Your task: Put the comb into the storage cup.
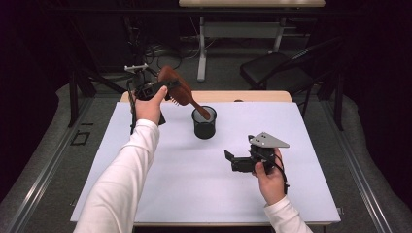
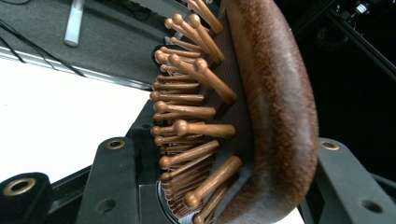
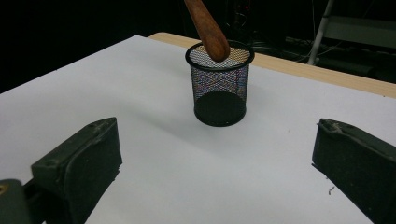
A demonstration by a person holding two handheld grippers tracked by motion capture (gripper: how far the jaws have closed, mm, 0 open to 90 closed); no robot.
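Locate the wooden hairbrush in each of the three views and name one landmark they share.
High view: wooden hairbrush upper left, handle over the mesh cup.
Left gripper view: bristled head centre-right.
Right gripper view: handle tip top centre, at the cup's rim.
Shared landmark: white table sheet.

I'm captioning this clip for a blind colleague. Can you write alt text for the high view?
The left tool grips a wooden hairbrush by its head, tilting the handle tip down into a black mesh cup that stands on a white table. The right tool rests open near the table's right side, pointing toward the cup.
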